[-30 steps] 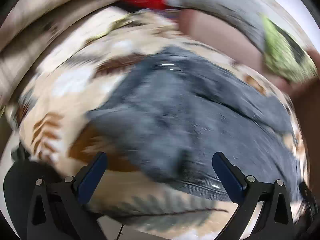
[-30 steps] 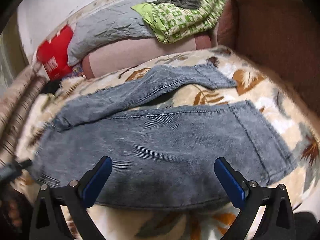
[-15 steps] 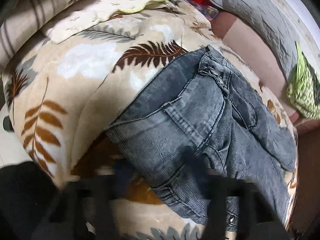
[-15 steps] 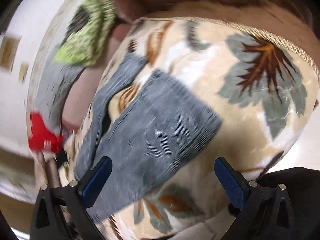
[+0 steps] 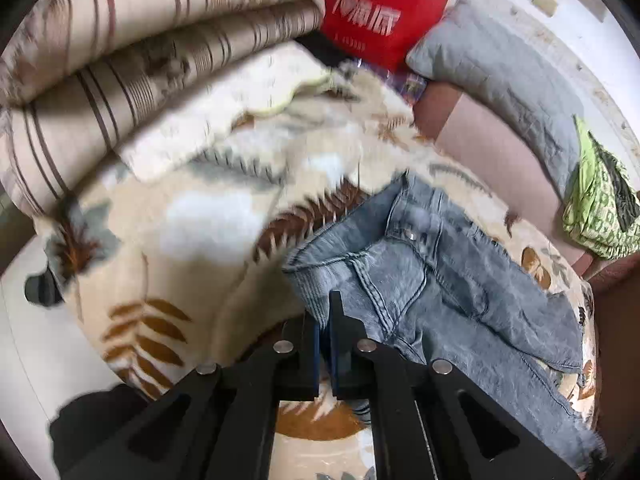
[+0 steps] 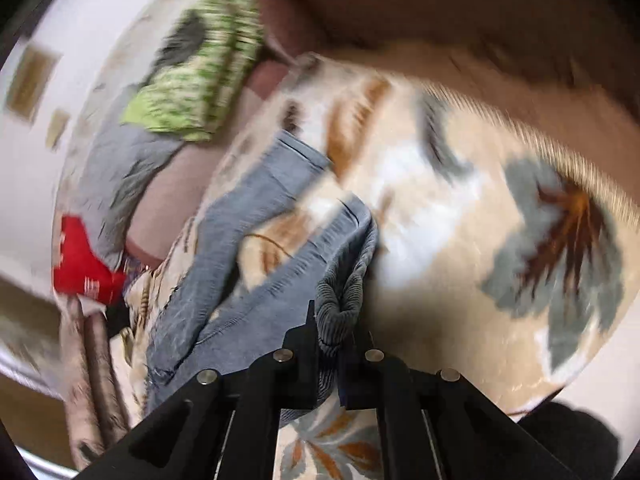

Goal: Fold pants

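While your view swings across the bed, its leaf-print blanket [image 5: 188, 264] fills most of both pictures, cream with brown and grey-blue fronds. Behind it you have a rolled striped quilt [image 5: 120, 64], a grey pillow [image 5: 504, 76] against the wall, a red bag [image 5: 380, 16] and a green patterned cloth [image 5: 600, 212] on the far bolster.

Your pants [image 5: 460, 300] — grey-blue corduroy — lie spread on the blanket, waistband nearest the left camera and the legs running away toward the right side of that view. In the right wrist view the two legs [image 6: 248, 216] stretch off to the left, one lying apart from the other with blanket showing between them, and the near hem is bunched up at the tongs.

Your left tongs [image 5: 325, 320] have just been closing and now pinch the waistband edge, the fingers nearly together with only cloth between them. Your right tongs [image 6: 334, 332] have likewise just snapped closed — a fold of the leg hem is clamped between the fingers and rucked upward above them. Much of the right view is motion-blurred.
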`<state>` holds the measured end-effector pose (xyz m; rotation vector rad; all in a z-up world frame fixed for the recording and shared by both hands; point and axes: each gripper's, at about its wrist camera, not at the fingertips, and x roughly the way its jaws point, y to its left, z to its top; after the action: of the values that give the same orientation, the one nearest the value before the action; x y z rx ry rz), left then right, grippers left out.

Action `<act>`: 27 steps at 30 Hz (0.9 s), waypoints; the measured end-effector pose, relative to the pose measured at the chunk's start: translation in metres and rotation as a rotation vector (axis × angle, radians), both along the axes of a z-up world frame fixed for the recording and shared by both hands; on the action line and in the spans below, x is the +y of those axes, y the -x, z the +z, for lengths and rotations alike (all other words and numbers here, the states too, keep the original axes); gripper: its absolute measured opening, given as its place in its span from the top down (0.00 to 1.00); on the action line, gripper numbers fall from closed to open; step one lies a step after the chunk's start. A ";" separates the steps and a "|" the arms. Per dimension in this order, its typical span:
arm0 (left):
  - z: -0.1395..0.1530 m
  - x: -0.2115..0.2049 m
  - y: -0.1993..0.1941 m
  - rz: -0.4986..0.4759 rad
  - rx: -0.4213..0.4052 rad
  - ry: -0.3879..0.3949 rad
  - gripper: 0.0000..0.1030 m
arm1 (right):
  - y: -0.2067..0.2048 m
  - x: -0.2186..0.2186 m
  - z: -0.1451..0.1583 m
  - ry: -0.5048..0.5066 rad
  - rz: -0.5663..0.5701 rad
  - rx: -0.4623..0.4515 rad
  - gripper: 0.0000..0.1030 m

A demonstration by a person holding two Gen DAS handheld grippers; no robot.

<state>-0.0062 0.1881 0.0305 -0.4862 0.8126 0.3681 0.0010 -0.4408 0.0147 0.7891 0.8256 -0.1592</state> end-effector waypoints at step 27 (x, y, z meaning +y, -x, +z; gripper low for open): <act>-0.051 -0.047 -0.040 -0.221 0.181 -0.149 0.33 | -0.023 -0.017 -0.043 -0.054 0.050 0.113 0.28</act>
<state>0.0336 0.1406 -0.0209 -0.2225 0.9958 0.2670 0.0244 -0.4576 -0.0285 0.8151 0.9588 -0.1379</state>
